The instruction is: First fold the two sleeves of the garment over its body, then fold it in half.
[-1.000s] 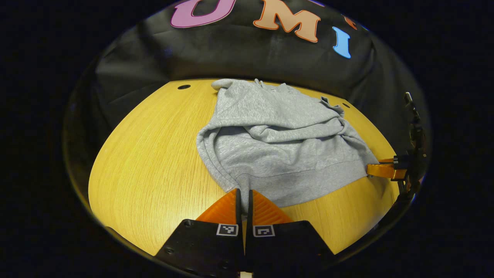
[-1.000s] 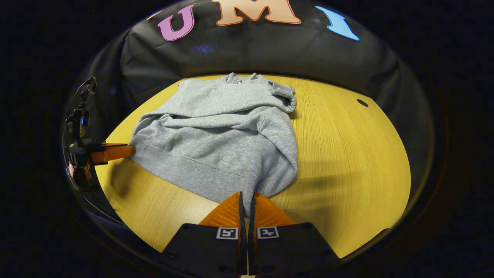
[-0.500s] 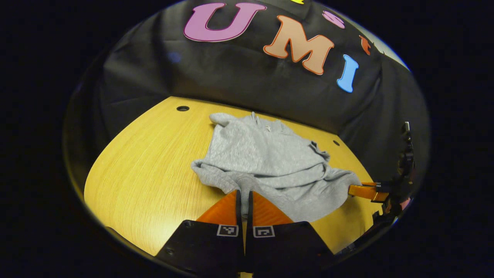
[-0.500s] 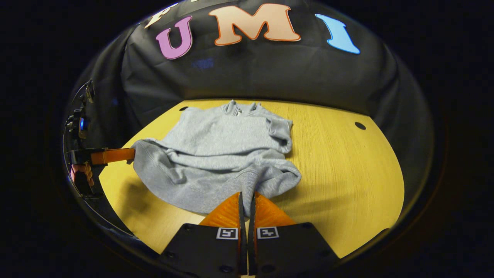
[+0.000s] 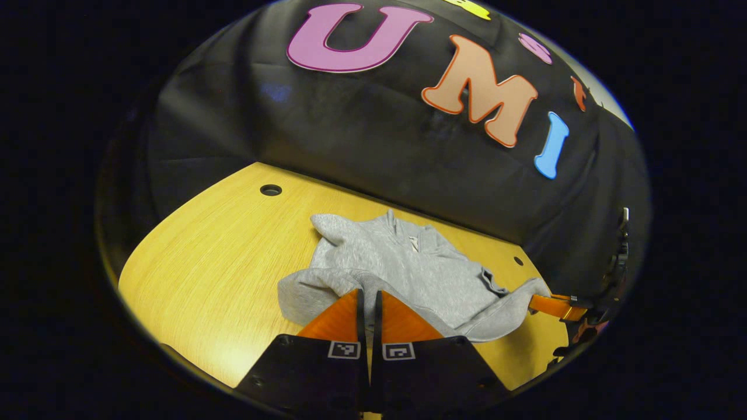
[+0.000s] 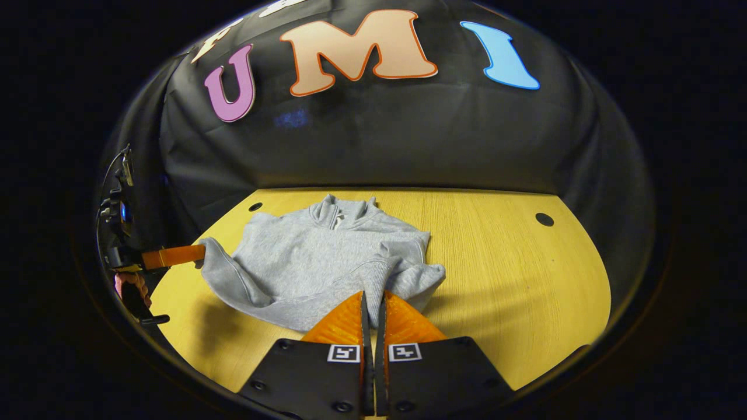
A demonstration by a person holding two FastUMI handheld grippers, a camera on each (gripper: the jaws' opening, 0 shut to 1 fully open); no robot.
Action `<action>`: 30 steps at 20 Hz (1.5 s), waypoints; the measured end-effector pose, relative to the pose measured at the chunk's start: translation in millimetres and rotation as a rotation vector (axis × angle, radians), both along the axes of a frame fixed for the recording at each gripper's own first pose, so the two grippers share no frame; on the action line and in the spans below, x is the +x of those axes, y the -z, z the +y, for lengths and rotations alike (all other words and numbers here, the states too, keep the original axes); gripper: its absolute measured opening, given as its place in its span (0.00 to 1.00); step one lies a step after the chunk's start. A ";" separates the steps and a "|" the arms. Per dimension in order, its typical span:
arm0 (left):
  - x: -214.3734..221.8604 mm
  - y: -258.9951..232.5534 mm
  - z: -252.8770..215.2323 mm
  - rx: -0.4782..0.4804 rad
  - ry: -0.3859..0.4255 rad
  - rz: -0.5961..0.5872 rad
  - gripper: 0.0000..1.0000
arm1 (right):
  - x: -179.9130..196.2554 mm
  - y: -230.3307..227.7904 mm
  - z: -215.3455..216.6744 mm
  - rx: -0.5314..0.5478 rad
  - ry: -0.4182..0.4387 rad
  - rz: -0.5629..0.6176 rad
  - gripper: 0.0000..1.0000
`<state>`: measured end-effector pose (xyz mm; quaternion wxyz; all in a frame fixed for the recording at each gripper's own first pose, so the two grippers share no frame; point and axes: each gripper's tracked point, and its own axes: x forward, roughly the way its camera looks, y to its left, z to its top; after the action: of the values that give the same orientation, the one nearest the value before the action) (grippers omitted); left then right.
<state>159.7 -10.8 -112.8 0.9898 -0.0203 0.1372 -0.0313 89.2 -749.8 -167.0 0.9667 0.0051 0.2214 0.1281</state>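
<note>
The grey garment (image 6: 327, 256) is lying on the yellow table (image 6: 513, 274), collar toward the booth wall. The left gripper (image 5: 369, 300) is pinching the hem's ribbed edge — both fingers clamped on the cloth, lifting it over the body. The right gripper (image 6: 373, 303) is gripping the hem's other corner likewise, fingers pressed together on the fabric — the hem is hanging raised between them.

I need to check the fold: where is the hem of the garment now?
The hem is lifted off the table, at the near side, pinched by the right gripper and the left gripper, with the collar beyond it.
</note>
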 end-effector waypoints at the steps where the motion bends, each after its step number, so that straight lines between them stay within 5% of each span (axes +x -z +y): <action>1: 12.2 8.6 4.2 0.003 -0.024 0.019 0.00 | 11.5 6.4 1.5 0.007 0.007 0.016 0.04; 7: 49.2 62.3 21.9 0.038 -0.131 0.133 0.00 | 53.0 56.5 4.9 -0.015 0.009 0.106 0.04; 12: 51.3 65.3 21.9 0.078 -0.116 0.127 0.00 | 56.0 59.1 6.0 0.041 -0.011 0.118 0.06; 18: 48.9 52.4 21.5 0.044 -0.120 0.104 0.15 | 53.3 49.5 7.3 0.065 0.001 0.154 0.14; 19: 47.1 44.1 17.9 0.028 -0.110 0.093 0.29 | 51.6 44.2 6.3 0.069 0.002 0.156 0.16; 21: 45.8 24.3 9.1 0.000 -0.073 0.055 0.56 | 52.5 30.8 6.9 0.090 0.000 0.136 0.30; 22: 44.1 11.9 3.5 -0.009 -0.050 0.031 0.65 | 53.9 18.8 6.0 0.092 0.003 0.117 0.44; 23: 43.0 -0.9 -0.6 -0.006 -0.034 0.006 0.72 | 53.8 7.2 4.9 0.095 0.006 0.093 0.35; 25: 38.5 -27.0 -3.0 0.040 -0.026 -0.039 0.84 | 46.6 -22.1 8.2 0.110 -0.016 0.044 0.58; 26: 32.4 -40.5 -3.7 0.074 -0.019 -0.058 0.88 | 44.3 -33.5 10.4 0.109 -0.030 0.014 0.79; 30: -11.2 -77.3 -25.9 0.171 0.082 -0.091 0.89 | 6.5 -75.4 9.8 0.102 -0.058 -0.067 0.93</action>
<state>148.5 -36.7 -35.5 0.9911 0.0711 0.0950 -0.0610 95.7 -740.0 -91.6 0.9680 0.0436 0.1820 0.1674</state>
